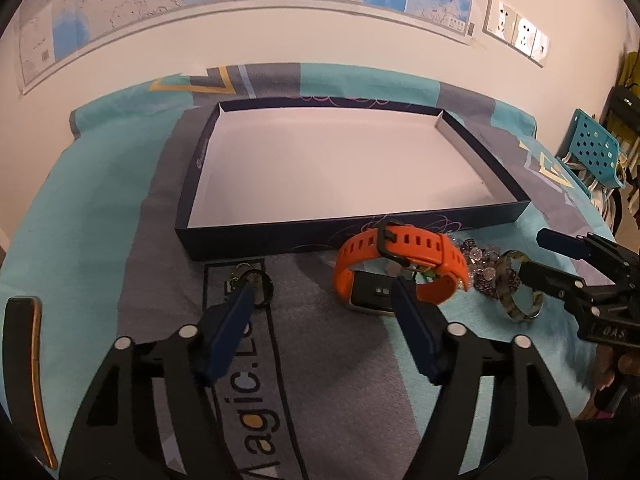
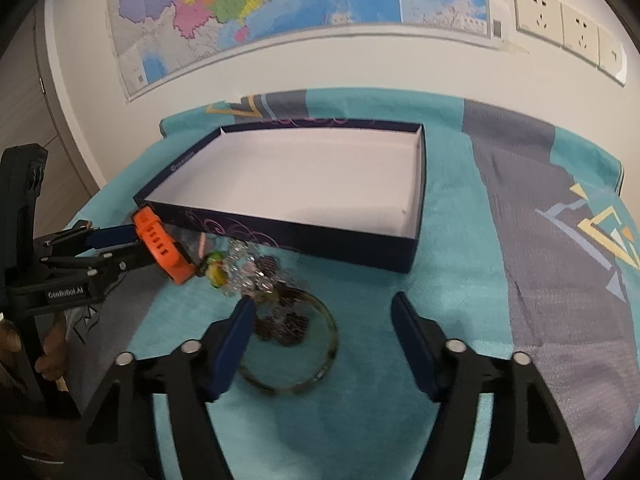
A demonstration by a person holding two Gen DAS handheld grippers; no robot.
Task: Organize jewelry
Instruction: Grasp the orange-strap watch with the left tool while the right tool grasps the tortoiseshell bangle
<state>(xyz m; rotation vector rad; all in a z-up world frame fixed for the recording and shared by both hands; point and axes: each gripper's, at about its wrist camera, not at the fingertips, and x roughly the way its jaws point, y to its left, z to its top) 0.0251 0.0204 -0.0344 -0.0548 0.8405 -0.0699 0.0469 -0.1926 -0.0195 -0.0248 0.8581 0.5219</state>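
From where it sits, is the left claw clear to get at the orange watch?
Probably yes. The left claw stands open just short of the orange watch, one finger already at its face. Nothing lies between them; the right claw is off at the patterned bangle.

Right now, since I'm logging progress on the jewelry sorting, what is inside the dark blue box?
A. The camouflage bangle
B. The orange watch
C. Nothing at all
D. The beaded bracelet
C: the box shows only its bare white floor, while the orange watch, the beaded bracelet and the camouflage bangle all lie on the cloth in front of its near wall.
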